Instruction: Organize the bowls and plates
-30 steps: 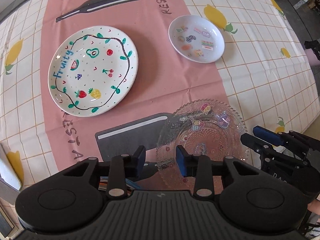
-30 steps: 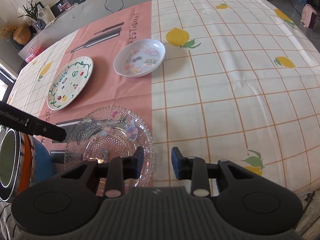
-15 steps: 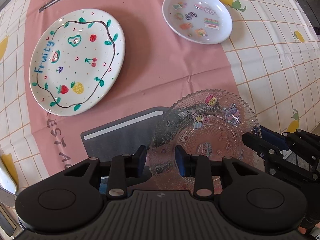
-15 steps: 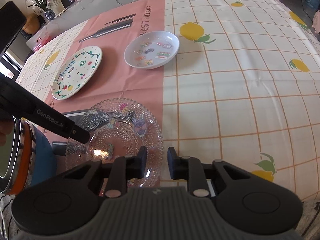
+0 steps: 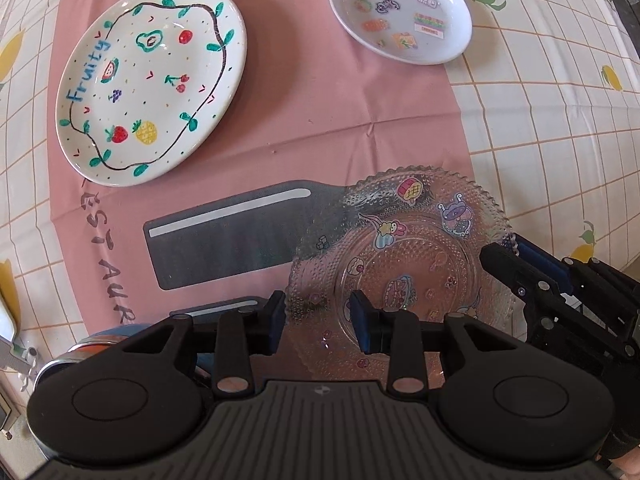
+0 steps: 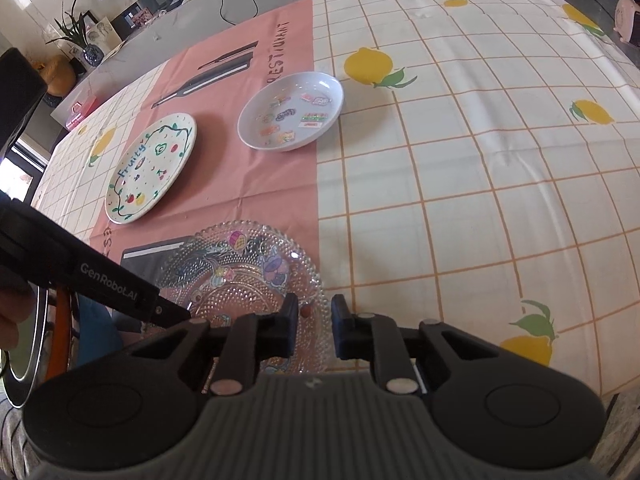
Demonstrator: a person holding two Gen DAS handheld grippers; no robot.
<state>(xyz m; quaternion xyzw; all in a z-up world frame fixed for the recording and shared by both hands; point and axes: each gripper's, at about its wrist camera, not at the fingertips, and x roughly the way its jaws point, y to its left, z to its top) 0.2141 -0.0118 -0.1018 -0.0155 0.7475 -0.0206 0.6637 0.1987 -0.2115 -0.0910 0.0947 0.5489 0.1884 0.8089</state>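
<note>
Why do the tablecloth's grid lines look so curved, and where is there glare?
Both wrist views use fisheye lenses, so the tablecloth grid bows outward. In the right wrist view, light glints on the glass plate; in the left wrist view, the white bowl shines faintly.

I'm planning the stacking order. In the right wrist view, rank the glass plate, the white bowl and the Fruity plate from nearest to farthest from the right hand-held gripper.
1. Glass plate: at the right hand-held gripper, rim between its fingers.
2. Fruity plate: farther back, left.
3. White bowl: farthest, straight ahead on the pink strip.
</note>
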